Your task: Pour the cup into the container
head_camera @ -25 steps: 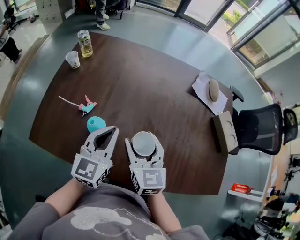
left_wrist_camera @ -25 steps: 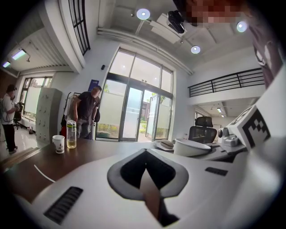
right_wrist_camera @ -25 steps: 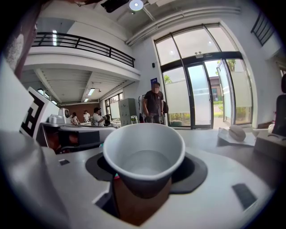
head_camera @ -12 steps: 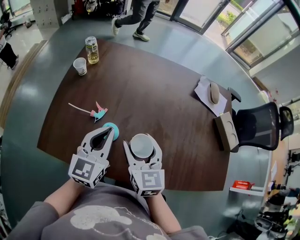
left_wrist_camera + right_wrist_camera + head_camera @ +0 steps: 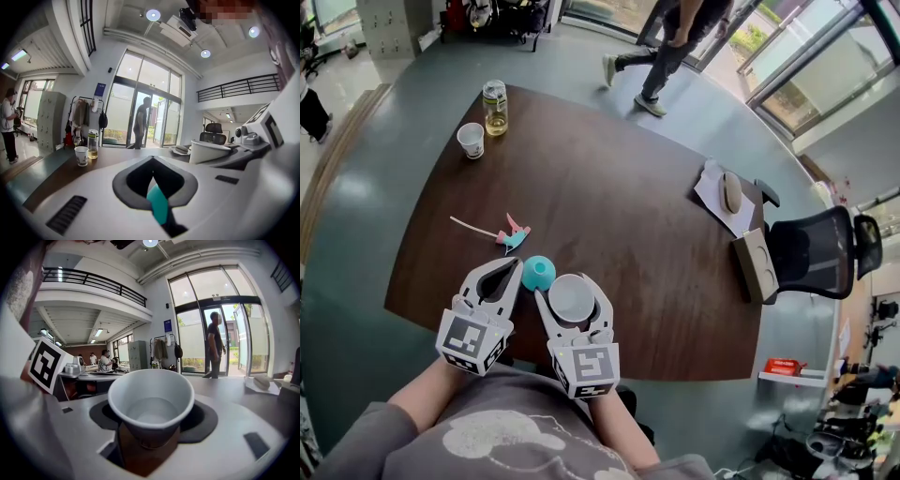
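Observation:
A white paper cup (image 5: 572,298) (image 5: 151,397) stands upright between the jaws of my right gripper (image 5: 574,284) (image 5: 152,427), which is shut on it near the table's front edge. Something pale and clear seems to lie low inside the cup. A small round teal container (image 5: 538,273) sits on the table just beyond both grippers, close to the cup's left rim. My left gripper (image 5: 516,266) (image 5: 152,160) is shut and empty, its tips just left of the container. A sliver of the container's teal (image 5: 158,204) shows through the gap under the jaws.
A pink and teal sprayer head (image 5: 514,236) lies behind the container. At the far left corner stand a second paper cup (image 5: 471,140) and a bottle (image 5: 495,107). A mouse on paper (image 5: 730,192), a box (image 5: 754,265) and a chair (image 5: 816,253) are at the right. A person (image 5: 670,52) walks beyond the brown table (image 5: 628,216).
Both grippers have come nearer the teal container, which now sits just off the left gripper's tips beside the cup. The cup stays gripped. A person has walked rightward across the background.

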`<move>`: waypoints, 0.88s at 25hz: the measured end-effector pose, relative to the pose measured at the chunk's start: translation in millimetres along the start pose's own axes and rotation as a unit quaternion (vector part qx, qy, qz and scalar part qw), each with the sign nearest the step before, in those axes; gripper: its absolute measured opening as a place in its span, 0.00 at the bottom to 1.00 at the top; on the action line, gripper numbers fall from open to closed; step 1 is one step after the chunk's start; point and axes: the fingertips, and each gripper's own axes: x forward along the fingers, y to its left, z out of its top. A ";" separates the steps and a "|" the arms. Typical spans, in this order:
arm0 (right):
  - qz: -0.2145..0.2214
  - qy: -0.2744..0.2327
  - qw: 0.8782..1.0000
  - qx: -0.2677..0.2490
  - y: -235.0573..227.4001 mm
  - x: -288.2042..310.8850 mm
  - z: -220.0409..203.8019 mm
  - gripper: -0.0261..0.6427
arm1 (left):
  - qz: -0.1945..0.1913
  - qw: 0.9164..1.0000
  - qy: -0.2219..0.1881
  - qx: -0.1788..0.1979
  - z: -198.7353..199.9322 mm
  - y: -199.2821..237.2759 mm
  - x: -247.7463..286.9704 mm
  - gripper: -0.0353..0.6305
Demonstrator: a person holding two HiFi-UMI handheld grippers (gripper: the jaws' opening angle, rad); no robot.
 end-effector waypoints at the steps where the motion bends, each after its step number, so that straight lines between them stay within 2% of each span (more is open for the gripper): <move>1: -0.002 0.002 1.000 0.001 1.2 1.8 -0.7 0.49 | -0.002 1.000 0.001 -0.001 -0.7 2.0 0.5 0.06; 9: -0.018 0.034 0.999 0.002 -1.4 12.6 -18.6 0.49 | -0.011 1.000 0.007 -0.009 -9.7 18.6 9.9 0.06; 16: -0.023 0.107 0.994 -0.031 -6.6 22.8 -45.1 0.49 | -0.019 1.000 0.021 -0.014 -23.1 22.2 10.1 0.06; 22: -0.026 0.141 0.989 -0.040 -10.3 28.8 -56.2 0.49 | -0.024 0.999 0.027 -0.017 -28.6 23.1 12.1 0.06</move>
